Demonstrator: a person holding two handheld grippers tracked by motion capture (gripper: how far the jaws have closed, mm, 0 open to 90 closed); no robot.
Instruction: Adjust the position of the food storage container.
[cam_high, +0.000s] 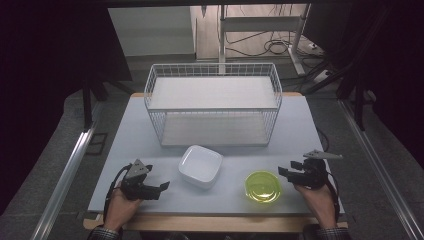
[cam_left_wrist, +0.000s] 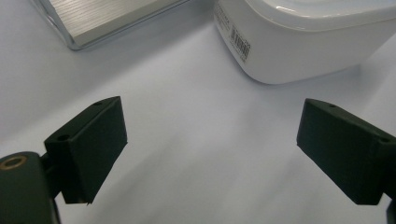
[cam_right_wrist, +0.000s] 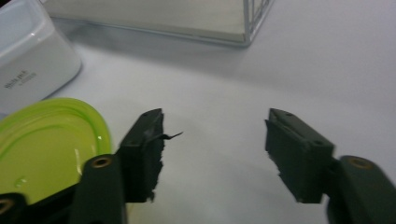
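- Two bowls sit on the pale surface (cam_high: 150, 130) in front of a white wire basket (cam_high: 214, 102): a square white bowl (cam_high: 200, 166) in the middle and a round green bowl (cam_high: 262, 186) to its right.
- Left gripper (cam_high: 162, 187) rests low near the front edge, pointing right toward the white bowl; its jaws are spread wide with nothing between them, and that bowl lies just ahead, apart from them.
- Right gripper (cam_high: 282, 173) points left at the green bowl, just beside its rim; its jaws stand partly apart around bare surface, grasping nothing.
- Each bowl lies on the side of the nearer hand, which probably lets either be picked up without crossing arms.
- Behind them, the basket's open top and shelf look like the likely destination.
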